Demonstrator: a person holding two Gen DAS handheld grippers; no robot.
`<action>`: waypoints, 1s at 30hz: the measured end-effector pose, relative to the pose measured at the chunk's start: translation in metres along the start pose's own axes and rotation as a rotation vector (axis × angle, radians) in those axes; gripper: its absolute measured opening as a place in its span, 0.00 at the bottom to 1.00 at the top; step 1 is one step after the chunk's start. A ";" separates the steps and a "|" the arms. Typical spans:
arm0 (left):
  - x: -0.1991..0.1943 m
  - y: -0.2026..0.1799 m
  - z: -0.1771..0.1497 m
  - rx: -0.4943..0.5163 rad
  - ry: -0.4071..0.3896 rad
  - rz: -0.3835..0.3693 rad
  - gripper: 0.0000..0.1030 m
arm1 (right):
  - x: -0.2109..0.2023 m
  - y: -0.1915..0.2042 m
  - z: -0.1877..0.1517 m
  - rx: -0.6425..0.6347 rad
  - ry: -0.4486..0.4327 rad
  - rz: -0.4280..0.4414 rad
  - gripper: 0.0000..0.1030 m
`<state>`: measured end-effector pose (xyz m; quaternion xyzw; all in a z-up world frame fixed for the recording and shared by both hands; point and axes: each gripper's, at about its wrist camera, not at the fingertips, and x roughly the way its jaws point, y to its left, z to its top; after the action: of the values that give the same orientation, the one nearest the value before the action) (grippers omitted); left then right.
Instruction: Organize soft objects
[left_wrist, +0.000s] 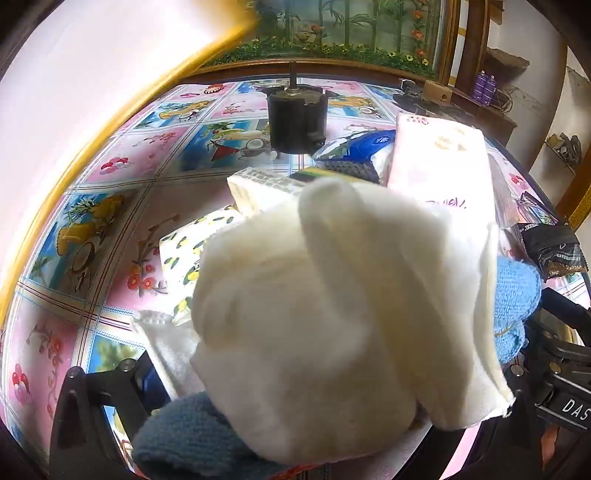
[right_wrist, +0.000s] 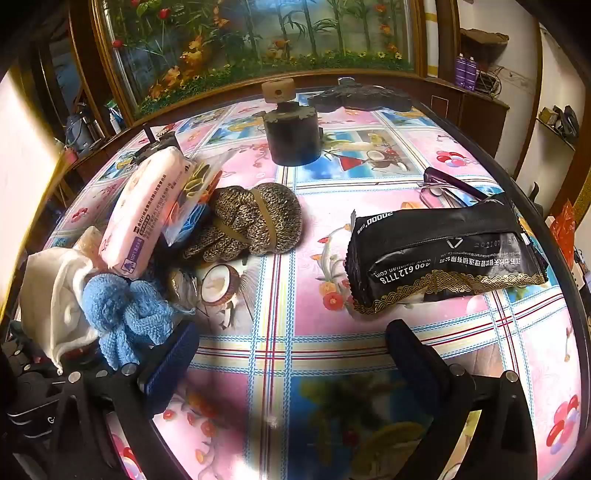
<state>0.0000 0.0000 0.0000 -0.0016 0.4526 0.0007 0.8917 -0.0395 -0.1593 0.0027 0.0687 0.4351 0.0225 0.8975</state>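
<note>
My left gripper (left_wrist: 295, 398) squeezes a big white cloth (left_wrist: 332, 314) that hides its tips and most of the pile. My right gripper (right_wrist: 291, 354) is wide open, near the black packet (right_wrist: 439, 251).

White cloth (left_wrist: 332, 314); blue knit (right_wrist: 122, 314); black packet (right_wrist: 443, 251); pink floral tablecloth (right_wrist: 295, 350).

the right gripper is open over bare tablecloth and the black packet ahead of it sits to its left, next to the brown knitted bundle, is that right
Not quite. In the right wrist view the right gripper is open over bare tablecloth, but the black packet sits ahead to its right, apart from the brown knitted bundle, which lies ahead to the left beside the pink tissue pack.
</note>
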 end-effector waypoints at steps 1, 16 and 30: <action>0.000 0.000 0.000 0.000 0.001 0.000 1.00 | 0.000 0.000 0.000 0.001 0.000 0.001 0.99; 0.001 0.002 0.001 -0.002 0.001 -0.002 1.00 | 0.001 0.000 0.000 0.001 -0.002 0.001 0.99; 0.001 0.002 0.001 -0.002 0.001 -0.001 1.00 | 0.001 0.001 0.000 0.000 -0.003 0.000 0.99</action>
<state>0.0008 0.0017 -0.0002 -0.0024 0.4531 0.0008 0.8914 -0.0393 -0.1586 0.0018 0.0691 0.4336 0.0225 0.8982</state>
